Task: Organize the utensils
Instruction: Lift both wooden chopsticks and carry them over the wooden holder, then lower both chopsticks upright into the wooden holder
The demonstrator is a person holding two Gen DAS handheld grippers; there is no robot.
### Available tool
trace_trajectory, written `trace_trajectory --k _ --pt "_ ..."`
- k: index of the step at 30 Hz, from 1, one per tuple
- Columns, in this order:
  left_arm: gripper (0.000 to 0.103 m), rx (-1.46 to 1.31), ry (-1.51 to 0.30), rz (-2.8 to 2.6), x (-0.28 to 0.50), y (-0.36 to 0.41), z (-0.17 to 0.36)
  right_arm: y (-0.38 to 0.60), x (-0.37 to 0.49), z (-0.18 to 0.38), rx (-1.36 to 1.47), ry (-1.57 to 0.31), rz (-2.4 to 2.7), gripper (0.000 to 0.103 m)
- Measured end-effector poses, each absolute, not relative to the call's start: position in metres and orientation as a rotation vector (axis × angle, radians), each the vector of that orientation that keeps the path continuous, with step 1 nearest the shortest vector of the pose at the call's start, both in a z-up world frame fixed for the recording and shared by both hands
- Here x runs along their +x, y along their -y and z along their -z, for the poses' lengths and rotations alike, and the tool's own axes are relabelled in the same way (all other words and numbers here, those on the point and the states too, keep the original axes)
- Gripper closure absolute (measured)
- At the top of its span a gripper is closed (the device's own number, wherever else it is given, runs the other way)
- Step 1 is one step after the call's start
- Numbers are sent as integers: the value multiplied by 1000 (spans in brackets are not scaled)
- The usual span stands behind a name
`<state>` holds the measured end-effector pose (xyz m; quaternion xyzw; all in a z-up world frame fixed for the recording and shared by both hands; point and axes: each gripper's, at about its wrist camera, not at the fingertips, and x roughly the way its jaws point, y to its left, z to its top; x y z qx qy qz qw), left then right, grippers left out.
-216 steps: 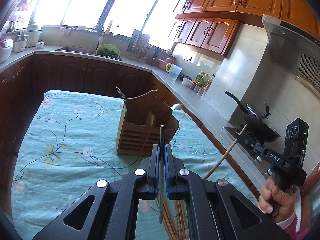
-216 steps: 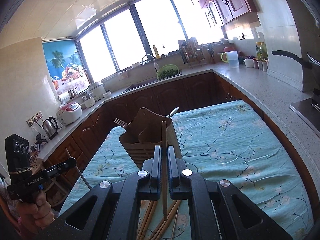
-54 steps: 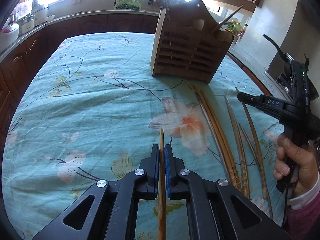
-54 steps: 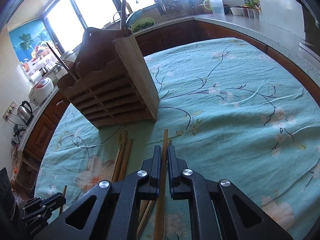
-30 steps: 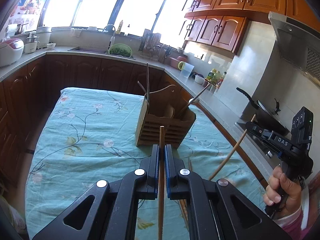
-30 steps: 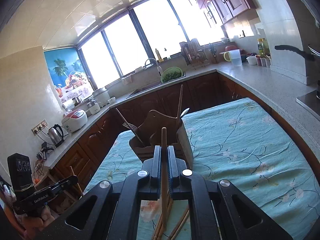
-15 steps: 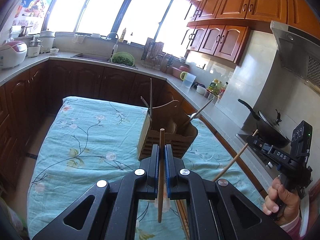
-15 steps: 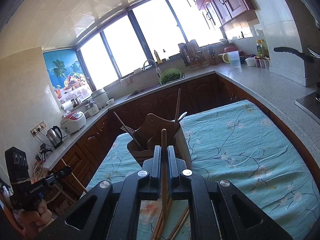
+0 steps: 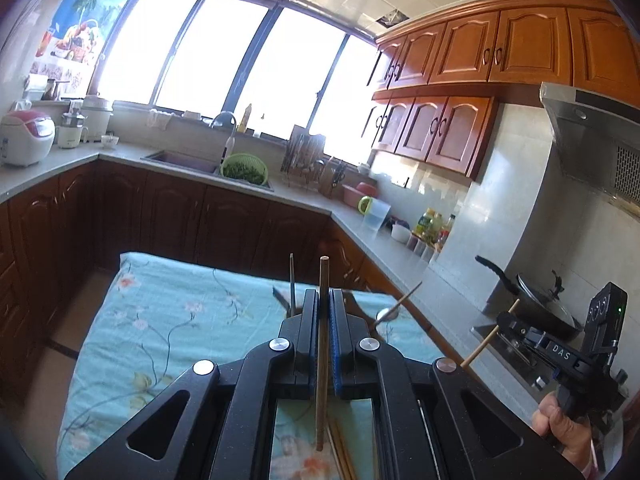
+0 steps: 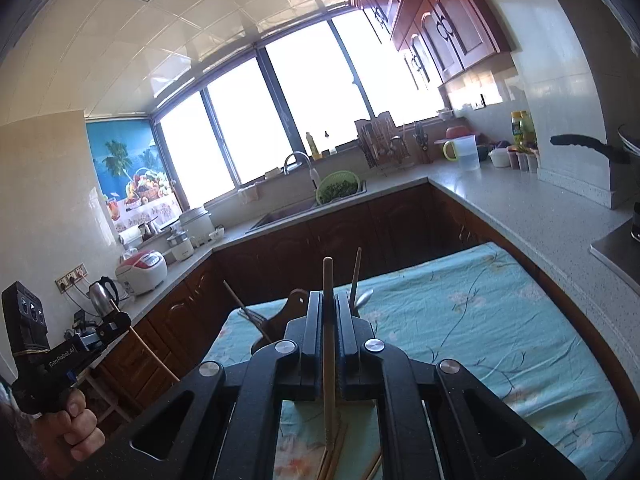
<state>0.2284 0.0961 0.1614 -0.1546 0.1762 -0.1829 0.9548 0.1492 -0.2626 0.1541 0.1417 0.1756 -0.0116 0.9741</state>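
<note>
My left gripper (image 9: 323, 300) is shut on a brown wooden chopstick (image 9: 322, 344) that stands upright above the table. It also shows in the right wrist view (image 10: 108, 326). My right gripper (image 10: 329, 302) is shut on a pale wooden chopstick (image 10: 328, 344), also upright; it shows in the left wrist view (image 9: 510, 330) at right. The wooden utensil holder (image 10: 294, 304) is mostly hidden behind the fingers; a fork (image 10: 250, 316), a spoon (image 9: 386, 314) and a chopstick (image 10: 355, 276) stick out of it. More chopsticks (image 9: 342, 452) lie on the cloth below.
The table wears a teal floral cloth (image 9: 160, 320). Dark cabinets and a grey counter (image 10: 520, 204) wrap around it, with a sink and a green colander (image 9: 244, 169). A black wok (image 9: 536, 300) sits on the stove at right.
Both grippers have tilted up and come closer over the holder, each keeping its chopstick. The holder now sits behind the fingers and more of the windows and ceiling shows.
</note>
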Motion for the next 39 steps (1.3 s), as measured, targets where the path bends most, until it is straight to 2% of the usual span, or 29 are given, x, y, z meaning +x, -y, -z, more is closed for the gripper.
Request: trace_trajectory --k 5,10,26,39 --pt "100 -315 -260 350 255 -87 -181 270 175 -181 290 -271 42 98" --pt "100 -341 -216 325 288 -74 -170 272 207 -186 275 -235 71 98" --pt "100 -372 -332 253 371 -22 -61 275 264 -94 291 -390 110 97" --pt "99 -340 -375 260 389 -31 -73 272 268 -92 291 -414 106 97"
